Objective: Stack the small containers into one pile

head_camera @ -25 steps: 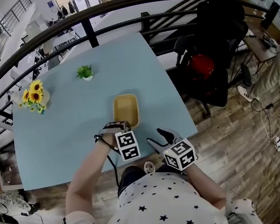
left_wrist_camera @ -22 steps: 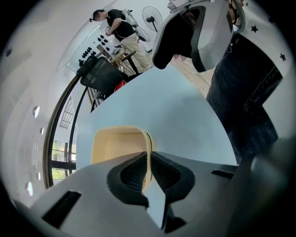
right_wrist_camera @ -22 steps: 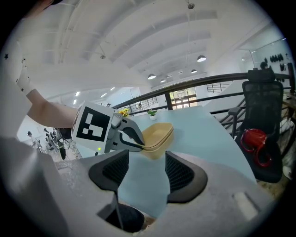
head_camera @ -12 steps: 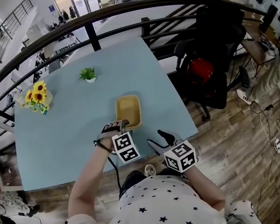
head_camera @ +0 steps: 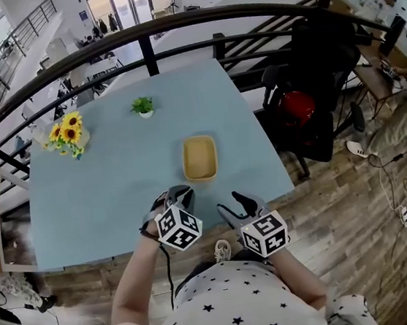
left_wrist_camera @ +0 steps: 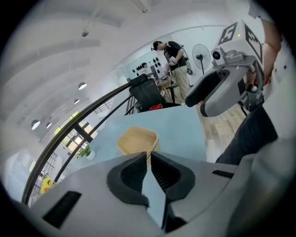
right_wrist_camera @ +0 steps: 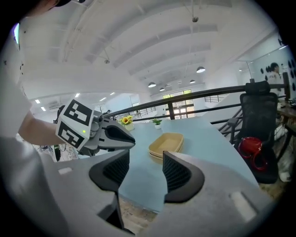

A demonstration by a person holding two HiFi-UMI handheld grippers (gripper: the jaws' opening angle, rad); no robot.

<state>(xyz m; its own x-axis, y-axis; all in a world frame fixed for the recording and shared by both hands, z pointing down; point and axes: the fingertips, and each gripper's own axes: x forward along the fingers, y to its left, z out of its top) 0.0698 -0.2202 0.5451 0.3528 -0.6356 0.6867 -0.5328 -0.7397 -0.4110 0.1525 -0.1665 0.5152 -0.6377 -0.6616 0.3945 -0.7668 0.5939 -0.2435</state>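
The tan containers [head_camera: 199,158] sit nested in one pile on the light blue table [head_camera: 103,185]; they also show in the left gripper view [left_wrist_camera: 136,140] and the right gripper view [right_wrist_camera: 167,143]. My left gripper [head_camera: 177,197] hovers near the table's front edge, short of the pile and apart from it. Its jaws have just been closing and stand shut [left_wrist_camera: 149,155] with nothing between them. My right gripper [head_camera: 238,204] is beside it to the right, open and empty [right_wrist_camera: 145,159]. Each gripper shows in the other's view: the left [right_wrist_camera: 115,136], the right [left_wrist_camera: 222,88].
A vase of sunflowers [head_camera: 67,134] and a small green plant [head_camera: 142,107] stand at the table's far side. A black railing [head_camera: 172,29] curves behind the table. A black chair with a red object [head_camera: 304,109] stands right of it on the wooden floor.
My left gripper was at the pile's near edge; it has let go, drawn back toward me and rolled. The right gripper has shifted back a little. The pile stays on the table.
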